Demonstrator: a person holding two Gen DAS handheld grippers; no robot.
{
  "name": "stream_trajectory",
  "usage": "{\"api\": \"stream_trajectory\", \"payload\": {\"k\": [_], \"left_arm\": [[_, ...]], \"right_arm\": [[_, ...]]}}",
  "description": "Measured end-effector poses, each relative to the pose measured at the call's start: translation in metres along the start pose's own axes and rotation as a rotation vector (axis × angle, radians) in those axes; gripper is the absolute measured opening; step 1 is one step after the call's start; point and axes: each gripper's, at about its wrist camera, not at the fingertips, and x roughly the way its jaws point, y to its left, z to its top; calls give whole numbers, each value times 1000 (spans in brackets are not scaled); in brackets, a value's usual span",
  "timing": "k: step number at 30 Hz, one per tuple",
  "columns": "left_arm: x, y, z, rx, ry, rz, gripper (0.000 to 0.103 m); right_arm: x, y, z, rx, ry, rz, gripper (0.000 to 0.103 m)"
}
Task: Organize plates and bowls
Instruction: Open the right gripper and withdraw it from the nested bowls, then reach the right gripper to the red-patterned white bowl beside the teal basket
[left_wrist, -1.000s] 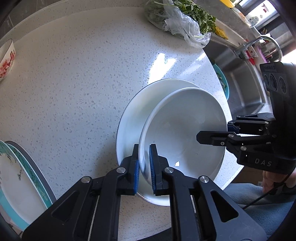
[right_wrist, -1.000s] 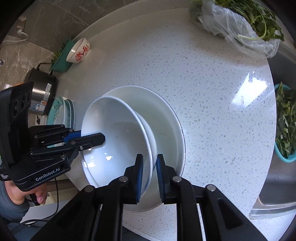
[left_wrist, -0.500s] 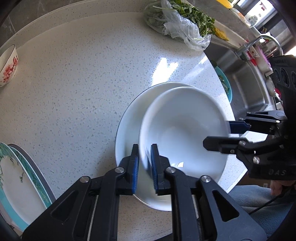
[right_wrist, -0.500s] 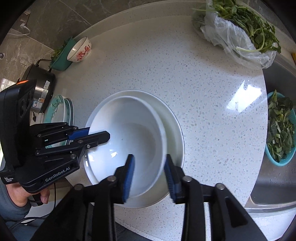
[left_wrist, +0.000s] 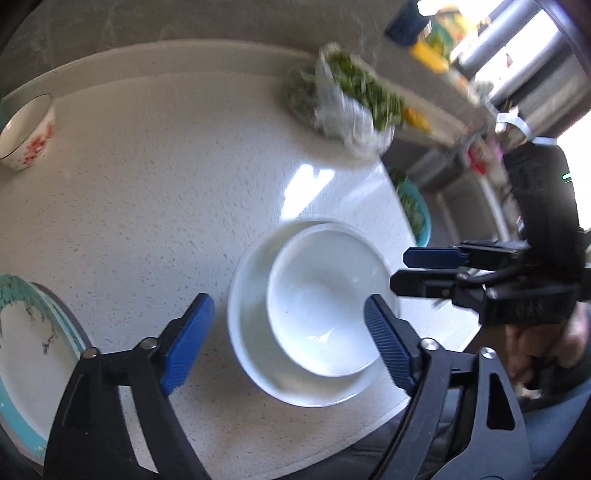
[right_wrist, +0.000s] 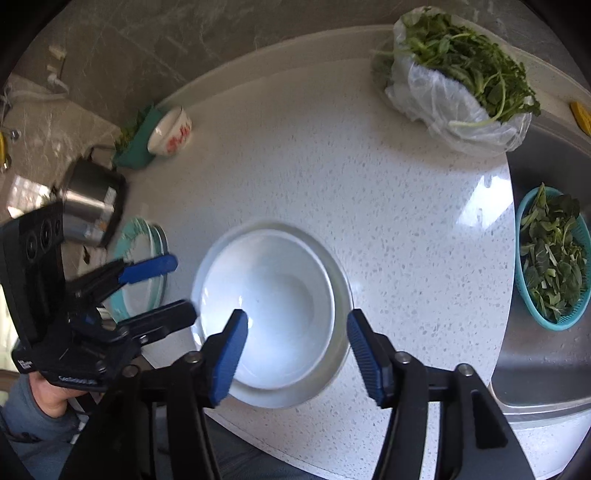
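**Bowl down on the plate, both grippers letting go**

The white bowl (left_wrist: 317, 299) now sits inside the big white plate (left_wrist: 251, 332), nested and level on the worktop (left_wrist: 147, 192), near its front edge. That stacking step looks done to me.

My left gripper (left_wrist: 288, 343) has just been opening and stands wide, nothing between its pads; the bowl lies below and ahead of it, its near rim between the two blue pads in the left view but clear of both. My right gripper (right_wrist: 295, 354) has just been opening too, not quite as wide, and holds nothing; the bowl sits just ahead of it, untouched.

Next, I judge, comes another dish. The teal-rimmed plates (right_wrist: 142, 273) lie at my left, just beside the white stack, and the flowered bowl (right_wrist: 171, 133) stands well apart at the far left of the worktop, against a green thing. Either calls for a clean lift away first, so a pad doesn't clip the bowl's rim. The bagged greens (right_wrist: 461, 74) and the basket (right_wrist: 550, 254) by the sink stay out of it.
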Motion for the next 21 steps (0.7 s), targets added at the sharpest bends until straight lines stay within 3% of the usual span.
{"api": "stream_trajectory", "payload": {"k": [1,3,4,9,11,17,21], "left_arm": [[-10,7,2,-21,-19,-12,103],[-34,23,8,-64,-81,-24,103],[-48,31,12,-76,-113,-27,103],[-112,80,29,-58,-270,25,103],[-127,112,38,-90,-273,78,103],[-141,220,77,-279,-224,163,103],[-135,266,104,-248,-207,230,102]], "right_arm": [[-5,-1,6,17,-25,24,70],[-14,-3,17,43,-83,82,85],[-17,-4,25,61,-108,124,88],[-7,0,57,158,-106,302,93],[0,10,74,169,-101,350,93],[26,73,141,72,-97,363,94],[54,119,195,4,-103,326,94]]}}
